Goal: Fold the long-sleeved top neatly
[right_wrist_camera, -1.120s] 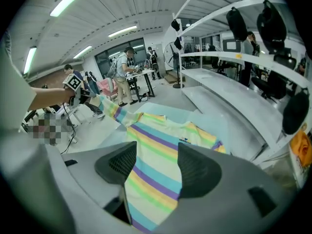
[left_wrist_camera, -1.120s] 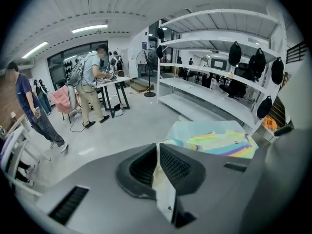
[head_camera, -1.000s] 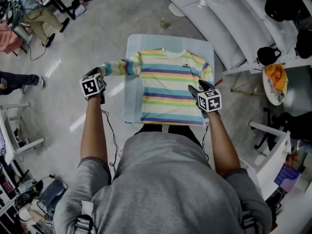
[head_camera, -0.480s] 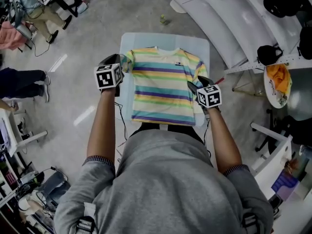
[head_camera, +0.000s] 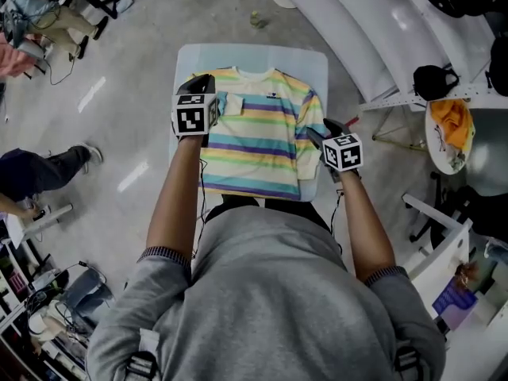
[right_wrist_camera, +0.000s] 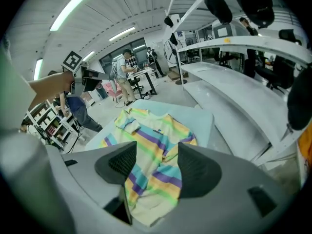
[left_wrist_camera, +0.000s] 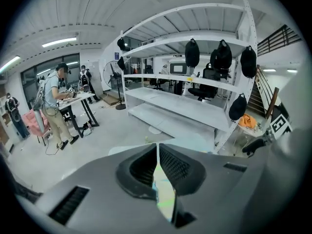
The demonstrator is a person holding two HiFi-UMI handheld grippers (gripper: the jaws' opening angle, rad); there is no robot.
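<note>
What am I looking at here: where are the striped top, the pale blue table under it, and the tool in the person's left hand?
striped top (head_camera: 262, 137), head view, middle of its front.
table (head_camera: 311, 63), head view, bare far right corner.
left gripper (left_wrist_camera: 157, 152), left gripper view, between its fingertips, shut on striped fabric.

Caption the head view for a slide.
Left gripper holds a sleeve of the pastel-striped long-sleeved top over its chest on a pale blue table; right gripper hovers open.
</note>
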